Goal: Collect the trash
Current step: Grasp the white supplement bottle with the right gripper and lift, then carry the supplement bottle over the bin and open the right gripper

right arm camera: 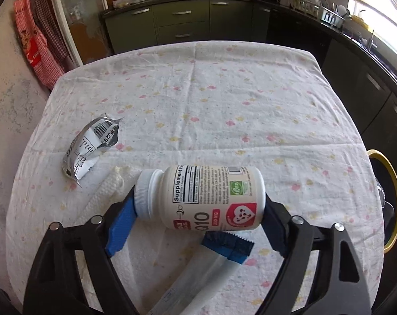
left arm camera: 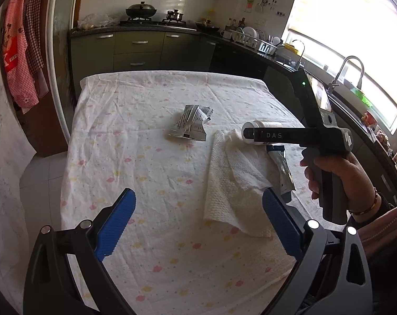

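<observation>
My right gripper [right arm camera: 198, 207] is shut on a white supplement bottle [right arm camera: 206, 197], held sideways by cap and base just above the table; it shows in the left wrist view [left arm camera: 259, 131] too. Under it lie a crumpled white paper towel [left arm camera: 232, 183] and a blue-and-white sachet [right arm camera: 224, 246], also in the left wrist view [left arm camera: 283, 170]. A crumpled silver wrapper [left arm camera: 192, 123] lies mid-table, at the left in the right wrist view [right arm camera: 90, 144]. My left gripper [left arm camera: 198, 223] is open and empty, low over the near table, its right finger next to the towel.
The table has a white cloth with small flowers [left arm camera: 146, 170]. A yellow-rimmed bin [right arm camera: 387, 199] stands off the table's right side. Dark kitchen cabinets [left arm camera: 138, 50], a stove and a sink counter run behind and to the right. Red aprons [left arm camera: 20, 52] hang at the left.
</observation>
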The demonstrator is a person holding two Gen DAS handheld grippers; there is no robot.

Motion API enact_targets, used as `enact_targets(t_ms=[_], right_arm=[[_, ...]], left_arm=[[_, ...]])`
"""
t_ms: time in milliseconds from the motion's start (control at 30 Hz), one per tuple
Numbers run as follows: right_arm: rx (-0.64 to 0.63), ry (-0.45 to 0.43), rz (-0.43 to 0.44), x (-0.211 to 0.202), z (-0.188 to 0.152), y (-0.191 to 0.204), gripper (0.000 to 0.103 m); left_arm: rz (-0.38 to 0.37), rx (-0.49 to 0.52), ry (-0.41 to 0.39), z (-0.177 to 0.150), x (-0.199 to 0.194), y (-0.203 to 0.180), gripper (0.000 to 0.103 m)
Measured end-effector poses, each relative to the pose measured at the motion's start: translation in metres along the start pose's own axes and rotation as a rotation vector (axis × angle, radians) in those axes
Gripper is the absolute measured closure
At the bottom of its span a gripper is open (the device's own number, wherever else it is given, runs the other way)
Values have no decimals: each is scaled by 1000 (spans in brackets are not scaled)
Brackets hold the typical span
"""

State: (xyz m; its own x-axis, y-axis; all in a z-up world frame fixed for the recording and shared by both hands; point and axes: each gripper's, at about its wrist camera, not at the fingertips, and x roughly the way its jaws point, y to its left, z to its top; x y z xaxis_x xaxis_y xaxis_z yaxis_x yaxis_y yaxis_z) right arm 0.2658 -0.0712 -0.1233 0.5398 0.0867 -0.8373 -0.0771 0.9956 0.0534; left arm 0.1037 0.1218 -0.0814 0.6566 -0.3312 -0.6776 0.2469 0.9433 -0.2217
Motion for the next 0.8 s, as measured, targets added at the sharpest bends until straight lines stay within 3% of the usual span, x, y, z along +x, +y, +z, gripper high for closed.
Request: enact_targets(t_ms=[300, 433, 500, 667, 800], right_arm=[[33, -66, 70, -45, -2, -15, 24], [53, -109, 80, -69, 1, -44, 24], [75, -137, 66, -85, 2, -68, 24], [176, -236, -89, -133, -2, -166, 24], [257, -205, -202, -141, -18, -244, 23]], left_arm=[[-12, 39, 6, 3, 4, -8, 7], [-1, 42, 4, 4, 9, -20, 7], [2, 42, 0, 5, 12, -29, 7], [0, 31, 3, 6, 27, -54, 7], [-10, 34, 10, 8, 37, -80, 7]])
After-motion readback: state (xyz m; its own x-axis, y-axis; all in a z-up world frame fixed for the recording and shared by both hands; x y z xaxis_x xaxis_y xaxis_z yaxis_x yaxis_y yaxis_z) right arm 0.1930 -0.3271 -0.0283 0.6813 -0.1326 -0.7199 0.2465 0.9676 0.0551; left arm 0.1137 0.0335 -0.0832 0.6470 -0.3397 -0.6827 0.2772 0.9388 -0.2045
